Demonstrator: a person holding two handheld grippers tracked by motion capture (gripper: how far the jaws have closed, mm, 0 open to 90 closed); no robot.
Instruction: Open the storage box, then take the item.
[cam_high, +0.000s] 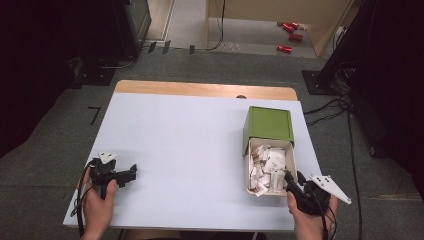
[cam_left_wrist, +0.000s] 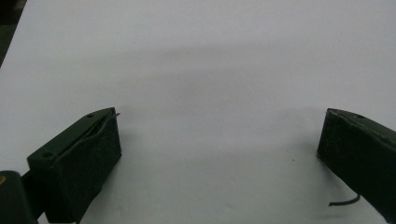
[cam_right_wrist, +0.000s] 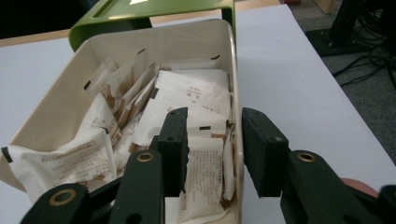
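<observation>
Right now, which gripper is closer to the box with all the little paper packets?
The right gripper. Its jaws straddle the near right wall of the cream box of packets. The left gripper rests far off across the table.

Packets (cam_high: 267, 167) in drawer (cam_high: 291, 150), table (cam_high: 190, 145) right.

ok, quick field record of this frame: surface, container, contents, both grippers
surface: white table top with a wooden strip along the far edge
container: cream drawer tray slid partly out of a green sleeve, at the table's right side
contents: white paper sachets with brown print, loosely piled in the tray
left gripper: open, nothing between its jaws, low over bare table at the near left
right gripper: open, jaws straddling the tray's right wall at its near end, one jaw inside among the sachets; not closed on anything
floor: red cans far behind the table
</observation>
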